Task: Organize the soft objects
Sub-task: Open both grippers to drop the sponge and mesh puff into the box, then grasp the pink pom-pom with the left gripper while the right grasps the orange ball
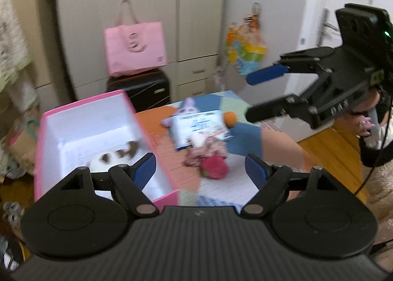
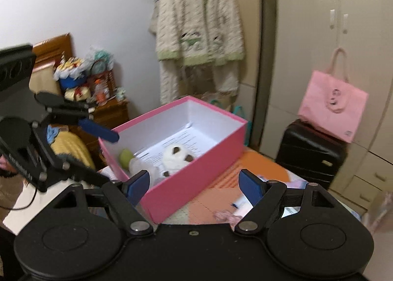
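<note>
Beside the pink box [image 2: 196, 177], both claws, left claw [image 1: 200, 170] and right claw [image 2: 194, 184], gape wide and empty; printing unreadable.

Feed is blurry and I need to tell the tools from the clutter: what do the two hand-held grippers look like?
Both match: the left hand-held gripper and right hand-held gripper have ribbed black bodies, black linkage arms with silver pivots and blue finger pads. The right unit shows a green light and a trailing black cable.
</note>
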Motion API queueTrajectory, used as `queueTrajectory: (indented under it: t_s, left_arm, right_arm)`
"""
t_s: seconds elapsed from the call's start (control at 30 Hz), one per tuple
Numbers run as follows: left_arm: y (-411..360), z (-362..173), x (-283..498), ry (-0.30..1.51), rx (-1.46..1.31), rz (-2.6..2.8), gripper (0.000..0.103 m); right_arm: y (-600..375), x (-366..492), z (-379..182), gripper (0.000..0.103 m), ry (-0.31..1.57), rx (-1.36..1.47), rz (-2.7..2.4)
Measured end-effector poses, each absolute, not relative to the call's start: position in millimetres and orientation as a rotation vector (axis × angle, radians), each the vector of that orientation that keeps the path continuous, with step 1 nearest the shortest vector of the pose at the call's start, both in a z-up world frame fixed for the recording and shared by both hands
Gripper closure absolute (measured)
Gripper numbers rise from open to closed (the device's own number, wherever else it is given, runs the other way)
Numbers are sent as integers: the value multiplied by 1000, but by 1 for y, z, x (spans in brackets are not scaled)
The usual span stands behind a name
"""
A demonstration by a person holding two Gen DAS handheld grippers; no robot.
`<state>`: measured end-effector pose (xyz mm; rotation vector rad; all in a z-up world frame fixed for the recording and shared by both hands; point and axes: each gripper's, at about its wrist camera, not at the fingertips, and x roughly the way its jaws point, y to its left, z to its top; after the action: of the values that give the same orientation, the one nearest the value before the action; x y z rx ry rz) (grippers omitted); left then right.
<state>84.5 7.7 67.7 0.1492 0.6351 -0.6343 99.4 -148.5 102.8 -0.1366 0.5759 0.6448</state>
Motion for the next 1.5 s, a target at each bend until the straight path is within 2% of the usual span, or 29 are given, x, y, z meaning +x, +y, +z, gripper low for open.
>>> queueTrajectory:
  t_s: [0.4, 0.57, 0.93, 1.17, 1.5]
  left_arm:
    - [-50, 28, 74, 553, 214, -680, 24]
    - [-65, 5, 82, 549, 212, -644, 24]
    - [-85, -47, 98, 552, 176, -591, 24]
    - [-98, -70, 107, 503, 180, -518, 26]
    - [-110, -92, 115, 507, 203, -470, 26]
  right_arm:
    - [-217, 94, 57, 19, 365, -95, 467]
    - [-240, 113, 33, 19, 335, -61, 364]
    - [-272, 156, -27, 20, 439, 50, 336]
    - [-279, 176, -56, 31, 515, 145, 325]
    - [-270, 195, -81, 30, 609, 193, 312]
